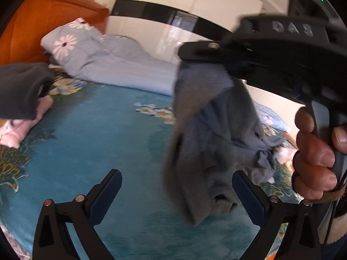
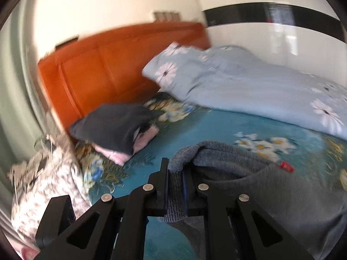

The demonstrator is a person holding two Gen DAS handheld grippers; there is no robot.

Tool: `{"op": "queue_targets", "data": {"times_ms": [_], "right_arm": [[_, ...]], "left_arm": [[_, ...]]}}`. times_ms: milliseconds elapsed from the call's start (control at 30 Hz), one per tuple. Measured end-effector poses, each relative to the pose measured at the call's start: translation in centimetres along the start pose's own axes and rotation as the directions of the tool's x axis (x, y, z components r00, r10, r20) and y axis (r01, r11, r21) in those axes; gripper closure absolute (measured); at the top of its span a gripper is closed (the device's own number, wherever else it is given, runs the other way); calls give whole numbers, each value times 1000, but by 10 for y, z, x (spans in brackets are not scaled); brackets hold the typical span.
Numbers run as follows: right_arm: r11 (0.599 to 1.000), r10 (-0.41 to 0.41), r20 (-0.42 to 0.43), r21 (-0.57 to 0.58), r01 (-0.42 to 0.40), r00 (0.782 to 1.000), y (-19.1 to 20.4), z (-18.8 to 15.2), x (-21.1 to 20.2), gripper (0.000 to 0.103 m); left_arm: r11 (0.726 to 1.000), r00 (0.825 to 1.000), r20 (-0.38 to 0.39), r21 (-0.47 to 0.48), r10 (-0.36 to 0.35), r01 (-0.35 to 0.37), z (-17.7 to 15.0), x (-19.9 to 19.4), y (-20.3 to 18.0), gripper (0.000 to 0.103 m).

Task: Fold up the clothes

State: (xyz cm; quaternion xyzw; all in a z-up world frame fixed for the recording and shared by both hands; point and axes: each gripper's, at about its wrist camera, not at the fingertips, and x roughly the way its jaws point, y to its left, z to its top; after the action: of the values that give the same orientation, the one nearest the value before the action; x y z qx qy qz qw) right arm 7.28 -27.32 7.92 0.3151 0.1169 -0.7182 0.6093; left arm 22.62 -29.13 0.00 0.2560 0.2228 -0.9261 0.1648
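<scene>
A grey sweater hangs in the air over the teal floral bed cover. My right gripper is shut on its ribbed edge; in the right wrist view the gripper pinches the sweater, which has a red tag. My left gripper is open and empty, with the hanging sweater just inside its right finger. A folded dark garment lies on a folded pink one near the headboard.
A light blue floral duvet is bunched along the far side of the bed. An orange wooden headboard stands behind. A patterned white pillow lies at the left. More crumpled clothes lie behind the sweater.
</scene>
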Motion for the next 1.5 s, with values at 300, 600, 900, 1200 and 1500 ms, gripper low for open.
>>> {"op": "queue_targets", "data": {"times_ms": [300,600,900,1200,1500], "right_arm": [[991,108,-84,87,-101,991,-43,-29,9,50],[850,-245,-5,480,218,969,-235,-88,-96,50],[432,-456,-131,832,348,880,-387,-157,-151,50],[300,-434,-115,917,264,894,-425,-176,-139,93],[519,-527,109,827,217,843,-372,-118,-227,100]], "left_arm": [[997,995,-88,-52,54,-59,-3,40,24,0],[994,988,-145,-84,51,-63,9,89,34,0],[1000,986,-165,-7,5,-6,26,133,23,11],[994,983,-166,-96,-73,57,22,140,40,63],[984,991,-22,-124,-130,126,40,93,31,89]]}}
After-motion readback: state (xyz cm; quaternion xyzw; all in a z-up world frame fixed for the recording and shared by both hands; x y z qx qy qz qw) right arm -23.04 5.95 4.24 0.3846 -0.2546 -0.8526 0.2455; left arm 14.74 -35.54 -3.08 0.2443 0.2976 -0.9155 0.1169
